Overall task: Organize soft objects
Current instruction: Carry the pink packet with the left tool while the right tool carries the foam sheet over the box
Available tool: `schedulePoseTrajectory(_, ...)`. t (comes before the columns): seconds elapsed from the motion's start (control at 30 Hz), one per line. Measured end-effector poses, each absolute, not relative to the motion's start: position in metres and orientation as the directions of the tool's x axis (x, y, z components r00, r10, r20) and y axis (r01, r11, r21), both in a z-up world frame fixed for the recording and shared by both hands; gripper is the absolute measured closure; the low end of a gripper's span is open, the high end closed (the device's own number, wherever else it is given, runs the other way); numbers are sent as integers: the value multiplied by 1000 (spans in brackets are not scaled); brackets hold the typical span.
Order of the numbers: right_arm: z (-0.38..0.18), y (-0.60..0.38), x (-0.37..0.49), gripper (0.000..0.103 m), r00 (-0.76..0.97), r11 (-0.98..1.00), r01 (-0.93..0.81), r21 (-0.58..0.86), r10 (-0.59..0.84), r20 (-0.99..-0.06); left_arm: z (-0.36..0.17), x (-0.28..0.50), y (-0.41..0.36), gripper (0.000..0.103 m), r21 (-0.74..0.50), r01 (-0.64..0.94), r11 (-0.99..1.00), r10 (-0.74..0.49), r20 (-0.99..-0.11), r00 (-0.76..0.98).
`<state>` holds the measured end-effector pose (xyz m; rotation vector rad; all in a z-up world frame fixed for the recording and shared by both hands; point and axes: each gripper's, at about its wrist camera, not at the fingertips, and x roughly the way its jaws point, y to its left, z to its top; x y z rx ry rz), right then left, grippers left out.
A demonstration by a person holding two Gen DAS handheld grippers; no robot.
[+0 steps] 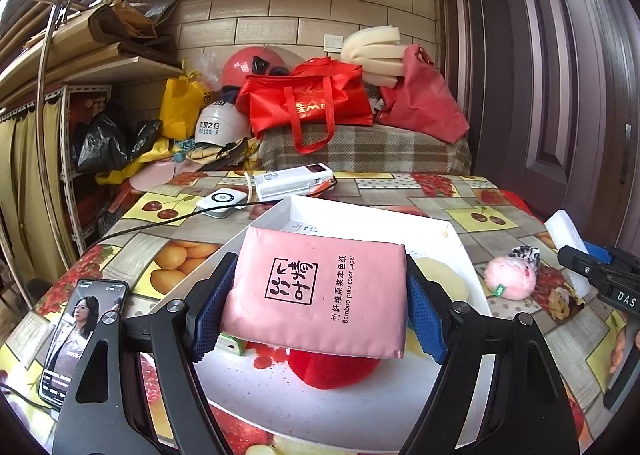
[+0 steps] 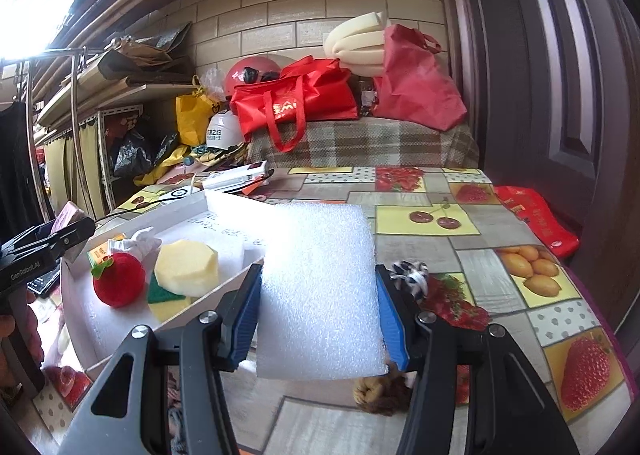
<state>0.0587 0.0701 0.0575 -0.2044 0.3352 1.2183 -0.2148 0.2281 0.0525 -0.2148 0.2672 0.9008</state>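
Here, my left gripper is clamped on a pink pack of bamboo pulp tissue paper, its blue pads pressing both long sides; the pack hangs in the centre of the left wrist view, above the white tray. Under the pack's near edge, low in the frame, a red plush strawberry lies in the tray. At the right edge a pink plush toy sits on the fruit-print tablecloth, just outside the tray. A smartphone lies at lower left.

My right gripper squeezes a white foam sheet, held upright in the centre of the right wrist view, beside the tray's right wall. In the tray at left I see the strawberry, a pale yellow sponge block and a green-and-yellow scouring sponge tucked under it. A black-and-white fabric piece peeks past my right finger.
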Motion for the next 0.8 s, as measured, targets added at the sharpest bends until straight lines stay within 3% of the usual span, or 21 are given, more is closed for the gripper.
schedulePoseTrajectory(0.8,58,139,12,49,203,213,-977,-12,909,-363,51,-208,252,24,-82,-823,561,758,-349,551)
